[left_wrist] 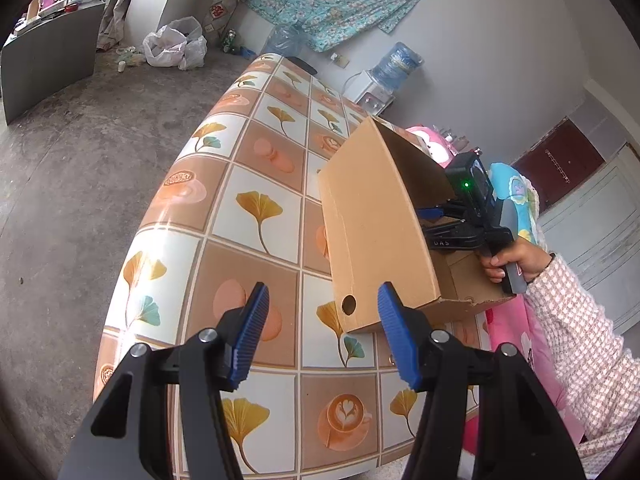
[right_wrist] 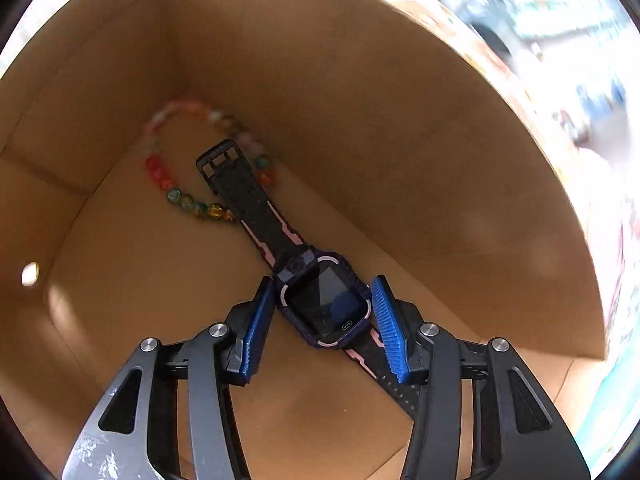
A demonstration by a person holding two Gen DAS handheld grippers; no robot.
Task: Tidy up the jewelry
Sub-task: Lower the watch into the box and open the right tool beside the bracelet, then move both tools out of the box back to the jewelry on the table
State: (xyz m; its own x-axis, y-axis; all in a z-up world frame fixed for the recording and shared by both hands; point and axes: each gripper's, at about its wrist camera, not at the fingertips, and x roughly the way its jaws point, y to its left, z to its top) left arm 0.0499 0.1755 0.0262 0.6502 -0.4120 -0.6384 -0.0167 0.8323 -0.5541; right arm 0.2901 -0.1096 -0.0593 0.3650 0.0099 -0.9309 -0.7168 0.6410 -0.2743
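**Watch in box, both sets of fingers apart**

R gripper [right_wrist: 324, 328] is inside the cardboard box [right_wrist: 360, 120], pointing steeply down at its floor. Its blue fingers [right_wrist: 256, 332] stand either side of the watch [right_wrist: 326, 304] face; left pad looks right at the case edge, right pad has a slim gap, so no clamp. The watch lies flat on the box floor, strap running diagonally up-left, buckle end resting over a bead bracelet [right_wrist: 180, 196] w/ multicoloured beads, near the far corner. Bracelet's far part is blurred.

L gripper [left_wrist: 320, 336] hovers above the table [left_wrist: 256, 216] w/ leaf-and-coffee pattern cloth, fingers [left_wrist: 252, 332] apart, nothing between them. The box stands on the table just ahead; round hole in its near wall. A hand [left_wrist: 516, 260] in a checked sleeve holds the R gripper's handle over the box's open top.
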